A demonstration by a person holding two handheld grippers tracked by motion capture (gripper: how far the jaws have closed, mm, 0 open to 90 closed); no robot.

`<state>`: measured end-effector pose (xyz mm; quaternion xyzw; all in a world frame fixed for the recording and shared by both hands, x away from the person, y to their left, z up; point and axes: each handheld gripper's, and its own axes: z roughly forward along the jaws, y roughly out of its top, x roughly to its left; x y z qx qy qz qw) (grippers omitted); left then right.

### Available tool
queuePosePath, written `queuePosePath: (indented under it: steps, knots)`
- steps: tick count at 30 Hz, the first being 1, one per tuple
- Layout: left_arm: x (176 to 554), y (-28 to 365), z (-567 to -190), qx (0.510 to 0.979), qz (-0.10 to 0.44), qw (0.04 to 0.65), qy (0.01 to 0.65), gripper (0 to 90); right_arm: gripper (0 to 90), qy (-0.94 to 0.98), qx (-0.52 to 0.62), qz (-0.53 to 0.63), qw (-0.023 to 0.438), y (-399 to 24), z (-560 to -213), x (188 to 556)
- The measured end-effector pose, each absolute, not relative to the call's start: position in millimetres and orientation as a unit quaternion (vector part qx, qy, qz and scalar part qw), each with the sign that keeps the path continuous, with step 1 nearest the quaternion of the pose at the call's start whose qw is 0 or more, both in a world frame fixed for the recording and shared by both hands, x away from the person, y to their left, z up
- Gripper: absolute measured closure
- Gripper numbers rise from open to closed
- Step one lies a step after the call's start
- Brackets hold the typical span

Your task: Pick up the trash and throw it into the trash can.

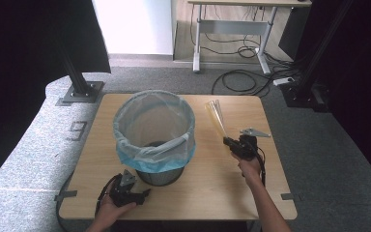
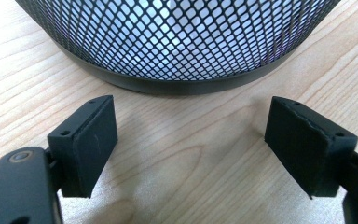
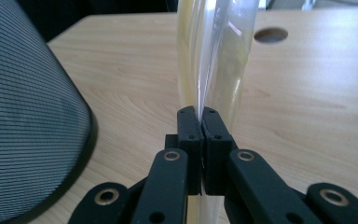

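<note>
A black mesh bin with a pale blue bag liner stands on the wooden table, left of centre. My left gripper rests near the table's front edge, open, with nothing between its jaws; it points at the bin's base. My right gripper is to the right of the bin, shut on a clear, yellowish plastic sleeve. In the right gripper view the sleeve rises from the shut gripper, and the bin's mesh wall is at the left.
A round cable hole sits in the table's far part. Black frame posts stand on the grey floor beyond the table's corners. A desk with loose cables is farther back.
</note>
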<state>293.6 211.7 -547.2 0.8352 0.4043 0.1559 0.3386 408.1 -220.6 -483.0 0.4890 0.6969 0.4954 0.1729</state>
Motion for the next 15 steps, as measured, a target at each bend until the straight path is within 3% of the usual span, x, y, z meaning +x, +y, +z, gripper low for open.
queuePosePath:
  steps: [15]
  knots:
    - [293.8, 211.6, -547.2, 0.835, 0.155, 0.339, 0.404, 16.8, 88.1, 0.677, 0.462, 0.543, 0.183, -226.5, -452.4, 386.2]
